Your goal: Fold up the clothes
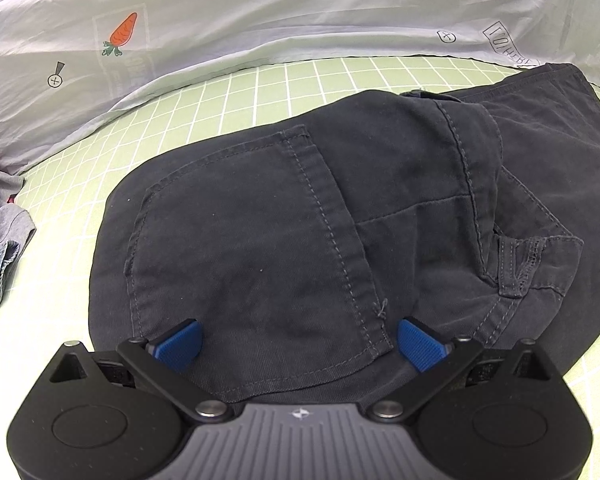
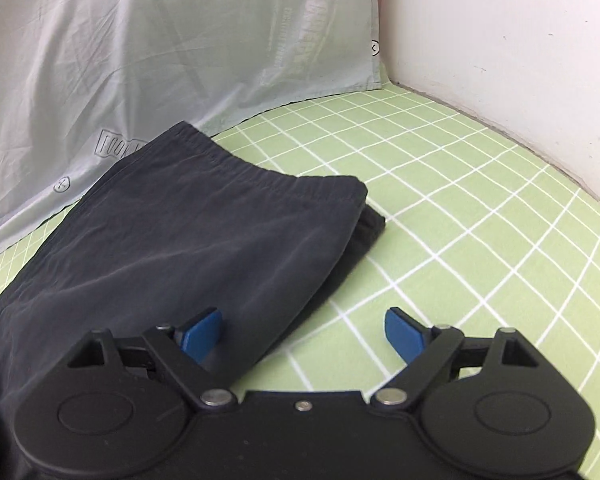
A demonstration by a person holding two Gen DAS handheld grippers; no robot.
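Downward-tilted, left tongs (image 1: 299, 342) agape over dark trousers (image 1: 300, 208), empty

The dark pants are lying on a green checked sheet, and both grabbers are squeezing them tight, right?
Not quite. The dark navy cotton pants do lie on the green checked sheet, but both wrist views show the left gripper and right gripper open, squeezing nothing.

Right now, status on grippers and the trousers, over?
Left hand-held gripper open above dark trousers. Right hand-held gripper open, straddling the trousers' edge. Trousers folded on green sheet. Clothes pile off left, clear.
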